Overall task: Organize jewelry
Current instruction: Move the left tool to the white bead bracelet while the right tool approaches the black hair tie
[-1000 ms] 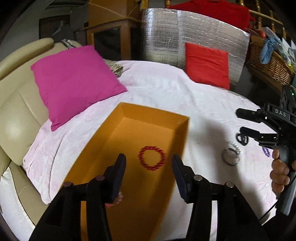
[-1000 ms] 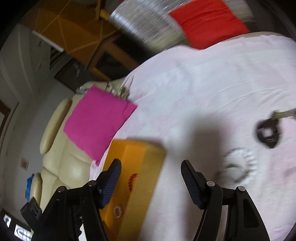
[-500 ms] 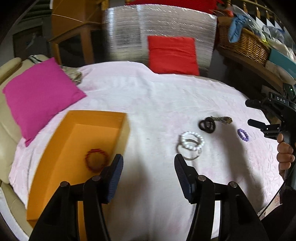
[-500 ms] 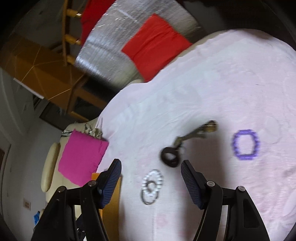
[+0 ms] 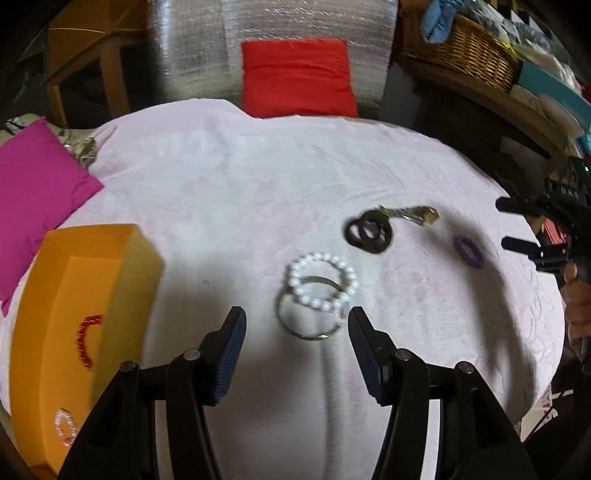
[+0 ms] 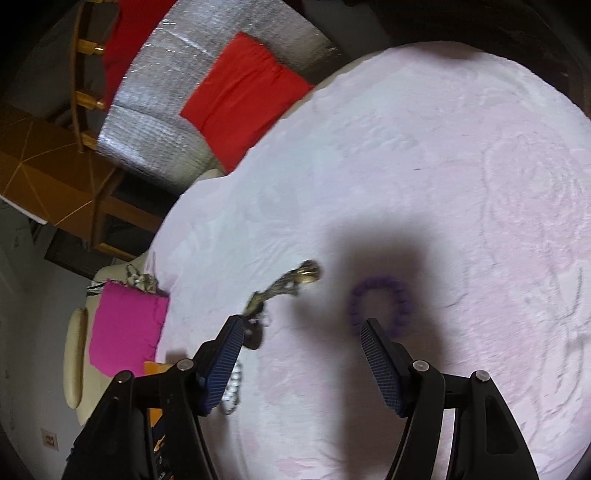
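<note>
An orange box sits at the left on the white cloth and holds a red bead bracelet and a pale pink one. My left gripper is open and empty, just short of a white pearl bracelet that lies over a silver bangle. Beyond lie a black ring with a gold chain and a purple bracelet. My right gripper is open and empty, hovering near the purple bracelet, which lies by its right finger. The chain lies to its left.
A magenta pillow lies left of the box on a cream sofa. A red cushion leans on a silver foil panel at the back. A wicker basket stands at the back right. The right gripper shows at the cloth's right edge.
My left gripper swung right from over the orange box to the pearl bracelet and bangle. My right gripper moved right and closer to the purple bracelet. Both stayed open.
</note>
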A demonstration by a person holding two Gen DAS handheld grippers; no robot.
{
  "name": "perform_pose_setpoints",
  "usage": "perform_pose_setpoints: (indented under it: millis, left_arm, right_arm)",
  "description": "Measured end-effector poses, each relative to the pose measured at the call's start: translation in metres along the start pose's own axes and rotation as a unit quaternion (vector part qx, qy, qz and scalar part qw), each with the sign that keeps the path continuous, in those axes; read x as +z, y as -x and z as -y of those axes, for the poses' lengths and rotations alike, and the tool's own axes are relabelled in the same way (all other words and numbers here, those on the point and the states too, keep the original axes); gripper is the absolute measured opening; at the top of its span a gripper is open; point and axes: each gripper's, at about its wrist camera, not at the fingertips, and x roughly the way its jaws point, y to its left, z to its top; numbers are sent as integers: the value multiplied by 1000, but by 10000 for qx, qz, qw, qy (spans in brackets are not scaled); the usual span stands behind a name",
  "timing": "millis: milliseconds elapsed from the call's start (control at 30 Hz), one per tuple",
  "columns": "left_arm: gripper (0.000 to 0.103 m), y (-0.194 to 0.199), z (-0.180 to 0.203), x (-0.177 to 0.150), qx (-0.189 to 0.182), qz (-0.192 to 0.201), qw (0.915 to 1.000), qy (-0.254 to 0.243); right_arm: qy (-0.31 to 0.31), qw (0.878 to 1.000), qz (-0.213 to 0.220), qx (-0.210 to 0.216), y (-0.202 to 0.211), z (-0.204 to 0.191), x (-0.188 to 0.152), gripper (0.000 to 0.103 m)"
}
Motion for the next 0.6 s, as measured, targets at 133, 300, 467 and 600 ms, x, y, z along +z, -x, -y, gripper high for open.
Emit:
perform_pose_setpoints:
  millis: [133,300,467,600]
  left_arm:
    - [58,-8,9,-6,-59,-144,9998,-77]
    - [58,-7,11,-8,-17,-174,9998,-98]
    - [58,-7,12,-10,16,-238,9995,-207]
    - [58,-10,14,-11,-8,-284,9993,-243]
  right_arm:
    - [-251,9996,54,-132,2,19,9,70]
    - [-348,9989,-29,-314,0,25,8,70]
    - [-229,9995,-86,-221,-3,16,1,70]
    - [-92,9996,-210,-153,-15,1,-5,70]
